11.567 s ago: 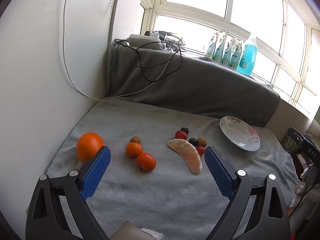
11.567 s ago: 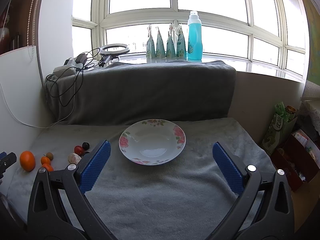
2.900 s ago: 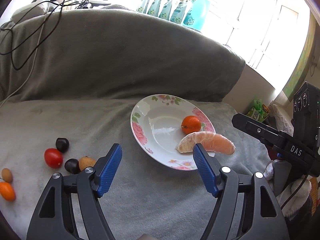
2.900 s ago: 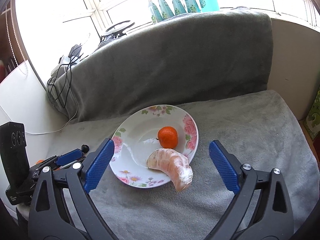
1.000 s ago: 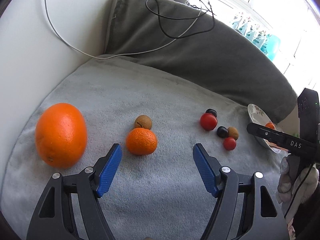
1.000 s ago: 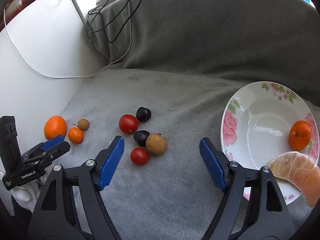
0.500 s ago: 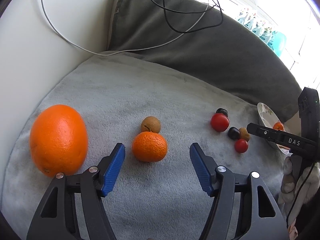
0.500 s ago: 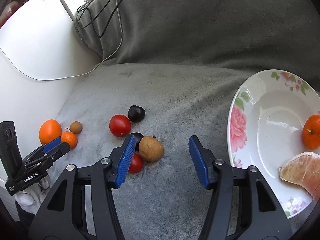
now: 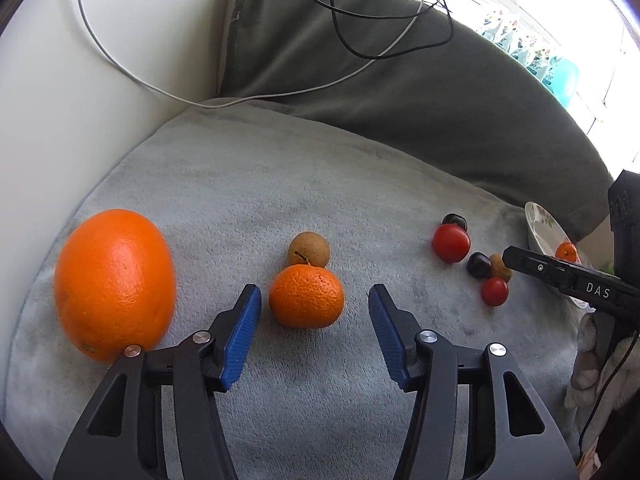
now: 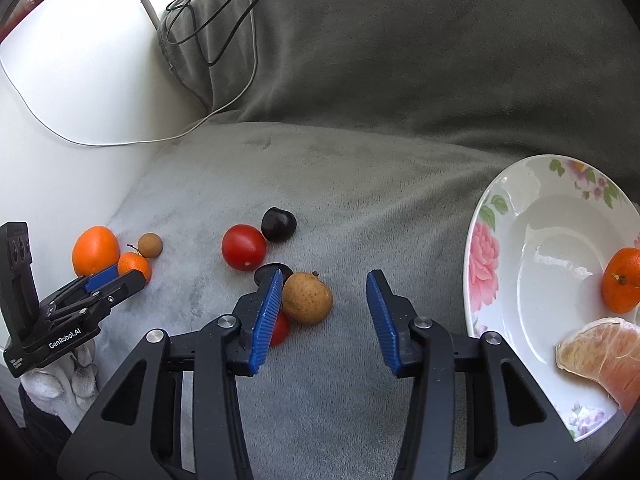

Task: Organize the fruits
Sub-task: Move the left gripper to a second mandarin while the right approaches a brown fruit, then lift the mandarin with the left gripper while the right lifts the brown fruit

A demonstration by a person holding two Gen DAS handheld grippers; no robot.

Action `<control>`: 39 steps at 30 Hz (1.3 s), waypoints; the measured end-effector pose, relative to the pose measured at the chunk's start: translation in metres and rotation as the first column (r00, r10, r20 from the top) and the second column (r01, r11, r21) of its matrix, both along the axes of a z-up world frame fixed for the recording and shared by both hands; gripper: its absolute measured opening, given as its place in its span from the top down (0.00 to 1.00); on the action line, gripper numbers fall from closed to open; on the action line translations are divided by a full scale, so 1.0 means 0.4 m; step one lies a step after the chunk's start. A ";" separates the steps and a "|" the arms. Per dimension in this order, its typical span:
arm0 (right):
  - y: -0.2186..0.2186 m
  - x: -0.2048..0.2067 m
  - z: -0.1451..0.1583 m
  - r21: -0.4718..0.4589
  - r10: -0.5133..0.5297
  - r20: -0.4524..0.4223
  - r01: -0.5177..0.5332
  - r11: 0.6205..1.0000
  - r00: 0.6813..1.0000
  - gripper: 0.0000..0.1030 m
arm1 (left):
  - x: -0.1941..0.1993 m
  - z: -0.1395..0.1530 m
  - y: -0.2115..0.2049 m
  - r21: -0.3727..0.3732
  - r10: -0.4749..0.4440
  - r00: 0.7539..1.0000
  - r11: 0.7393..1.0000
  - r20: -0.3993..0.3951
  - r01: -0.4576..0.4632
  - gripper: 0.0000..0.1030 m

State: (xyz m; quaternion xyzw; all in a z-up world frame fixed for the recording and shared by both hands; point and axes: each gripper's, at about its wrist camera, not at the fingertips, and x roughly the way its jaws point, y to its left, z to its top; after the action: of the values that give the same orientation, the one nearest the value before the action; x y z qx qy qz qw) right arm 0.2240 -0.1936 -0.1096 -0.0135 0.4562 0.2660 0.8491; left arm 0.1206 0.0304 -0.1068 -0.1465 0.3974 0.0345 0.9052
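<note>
Left gripper [image 9: 314,326], blue ribbed pads: jaws just closing, not yet touching the small dimpled orange mandarin [image 9: 306,296] between them; it sits on the grey plush blanket [image 9: 256,184], stem toward the brown longan behind. Large oval orange [image 9: 114,282] stands on end at left. Right gripper [image 10: 320,318]: jaws closing around the round speckled tan longan [image 10: 307,298], left pad just beside it, right pad apart.

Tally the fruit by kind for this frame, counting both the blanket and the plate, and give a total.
Large orange: 1
Mandarins: 2
Peeled citrus segment: 1
Brown round fruits: 2
Red tomatoes: 2
Dark cherries: 2
Total: 10
</note>
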 end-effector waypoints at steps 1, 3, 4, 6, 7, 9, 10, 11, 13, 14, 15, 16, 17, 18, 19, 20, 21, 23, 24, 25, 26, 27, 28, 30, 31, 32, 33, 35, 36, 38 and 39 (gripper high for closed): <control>0.003 -0.001 -0.001 -0.005 0.004 0.001 -0.004 1.000 1.000 0.55 | 0.004 -0.001 0.000 0.000 0.000 1.000 1.000 -0.001 0.000 0.48; 0.010 -0.002 -0.004 -0.014 0.012 -0.002 -0.012 1.000 1.000 0.55 | 0.005 -0.003 0.003 0.001 0.000 1.000 1.000 -0.003 0.000 0.48; 0.013 -0.002 -0.007 -0.018 0.016 -0.004 -0.016 1.000 1.000 0.56 | 0.006 -0.005 0.003 0.001 0.000 1.000 1.000 -0.005 0.000 0.50; 0.021 -0.002 -0.012 -0.027 0.024 -0.010 -0.024 0.999 1.000 0.61 | 0.010 -0.007 0.004 0.003 -0.002 1.000 1.000 -0.009 0.002 0.52; 0.024 -0.002 -0.015 -0.029 0.027 -0.013 -0.027 0.999 1.000 0.63 | 0.015 -0.009 0.004 0.002 -0.003 1.000 1.000 -0.012 0.003 0.53; 0.029 -0.001 -0.021 -0.030 0.028 -0.019 -0.029 0.999 0.999 0.65 | 0.019 -0.013 0.008 -0.006 -0.002 1.000 1.000 -0.016 0.002 0.54; 0.030 -0.001 -0.023 -0.028 0.028 -0.021 -0.028 0.999 0.999 0.66 | 0.021 -0.014 0.010 -0.011 -0.001 1.000 1.000 -0.018 0.000 0.56; 0.030 -0.001 -0.025 -0.027 0.027 -0.023 -0.028 0.999 0.999 0.66 | 0.022 -0.014 0.011 -0.014 0.002 1.000 1.000 -0.019 -0.002 0.57; 0.032 -0.001 -0.026 -0.023 0.028 -0.026 -0.029 0.999 0.999 0.67 | 0.024 -0.015 0.015 -0.020 0.006 1.000 1.000 -0.023 -0.006 0.61; 0.033 -0.001 -0.026 -0.021 0.031 -0.026 -0.032 0.999 0.999 0.70 | 0.025 -0.014 0.017 -0.022 0.008 1.000 1.000 -0.024 -0.009 0.62; 0.034 -0.001 -0.026 -0.023 0.032 -0.025 -0.032 0.999 0.999 0.71 | 0.026 -0.014 0.019 -0.024 0.010 1.000 1.000 -0.024 -0.011 0.64; 0.036 -0.001 -0.026 -0.025 0.031 -0.022 -0.031 0.999 0.999 0.71 | 0.026 -0.014 0.019 -0.025 0.011 1.000 1.000 -0.023 -0.012 0.65; 0.036 -0.001 -0.026 -0.024 0.032 -0.024 -0.032 0.999 0.999 0.71 | 0.025 -0.013 0.020 -0.026 0.011 1.000 1.000 -0.022 -0.012 0.65; 0.036 0.000 -0.026 -0.023 0.033 -0.025 -0.033 0.999 0.999 0.71 | 0.025 -0.012 0.019 -0.025 0.012 1.000 1.000 -0.021 -0.012 0.65; 0.036 0.000 -0.026 -0.023 0.032 -0.025 -0.033 0.999 0.999 0.71 | 0.023 -0.010 0.018 -0.024 0.012 1.000 1.000 -0.021 -0.012 0.65; 0.036 0.000 -0.026 -0.023 0.032 -0.025 -0.032 0.999 0.999 0.71 | 0.023 -0.010 0.018 -0.024 0.011 1.000 1.000 -0.020 -0.012 0.65; 0.035 -0.001 -0.024 -0.021 0.029 -0.025 -0.030 0.999 0.999 0.71 | 0.021 -0.009 0.017 -0.024 0.012 1.000 1.000 -0.018 -0.012 0.65; 0.032 -0.003 -0.020 -0.018 0.023 -0.021 -0.023 1.000 1.000 0.71 | 0.019 -0.008 0.017 -0.024 0.012 1.000 1.000 -0.016 -0.012 0.65; 0.030 -0.005 -0.017 -0.016 0.022 -0.018 -0.022 1.000 1.000 0.71 | 0.013 -0.005 0.016 -0.023 0.011 1.000 1.000 -0.014 -0.012 0.65; 0.027 -0.007 -0.013 -0.014 0.020 -0.015 -0.020 1.000 1.000 0.71 | 0.008 -0.002 0.016 -0.022 0.010 1.000 1.000 -0.013 -0.011 0.65; 0.024 -0.008 -0.010 -0.013 0.019 -0.012 -0.019 1.000 1.000 0.71 | 0.004 -0.001 0.015 -0.021 0.010 1.000 1.000 -0.012 -0.010 0.65; 0.020 -0.010 -0.007 -0.012 0.018 -0.009 -0.018 1.000 1.000 0.71 | 0.005 -0.001 0.013 -0.020 0.009 1.000 1.000 -0.010 -0.009 0.66; 0.018 -0.012 -0.003 -0.011 0.016 -0.006 -0.016 1.000 1.000 0.71 | 0.004 0.001 0.012 -0.019 0.007 1.000 1.000 -0.009 -0.007 0.66; 0.010 -0.016 0.004 -0.008 0.012 0.001 -0.012 1.000 1.000 0.71 | 0.000 0.007 0.008 -0.018 0.006 1.000 1.000 -0.003 -0.006 0.66; 0.006 -0.018 0.008 -0.005 0.010 0.005 -0.010 1.000 1.000 0.71 | -0.003 0.010 0.007 -0.017 0.005 1.000 1.000 -0.001 -0.005 0.66; 0.001 -0.020 0.012 -0.002 0.008 0.007 -0.008 1.000 1.000 0.71 | -0.006 0.013 0.005 -0.017 0.004 1.000 1.000 0.002 -0.004 0.66; -0.003 -0.022 0.016 0.001 0.006 0.011 -0.006 1.000 1.000 0.71 | -0.007 0.017 0.003 -0.018 0.003 1.000 1.000 0.005 -0.003 0.66; -0.010 -0.026 0.023 0.005 0.003 0.017 -0.003 1.000 1.000 0.71 | -0.011 0.024 -0.003 -0.019 -0.001 1.000 1.000 0.011 0.001 0.66; -0.014 -0.028 0.027 0.006 0.001 0.021 -0.001 1.000 1.000 0.71 | -0.013 0.028 -0.006 -0.019 -0.004 1.000 1.000 0.014 0.004 0.66; -0.023 -0.034 0.036 0.011 -0.004 0.031 0.003 1.000 1.000 0.71 | -0.017 0.037 -0.013 -0.019 -0.010 1.000 1.000 0.022 0.010 0.66; -0.027 -0.036 0.041 0.012 -0.006 0.036 0.005 1.000 0.999 0.71 | -0.019 0.041 -0.017 -0.020 -0.013 1.000 1.000 0.026 0.014 0.66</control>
State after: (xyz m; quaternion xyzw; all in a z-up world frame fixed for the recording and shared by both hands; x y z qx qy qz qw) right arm 0.2096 -0.2042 -0.0931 -0.0119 0.4391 0.2661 0.8581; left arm 0.1132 0.0234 -0.0902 -0.1535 0.3867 0.0223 0.9091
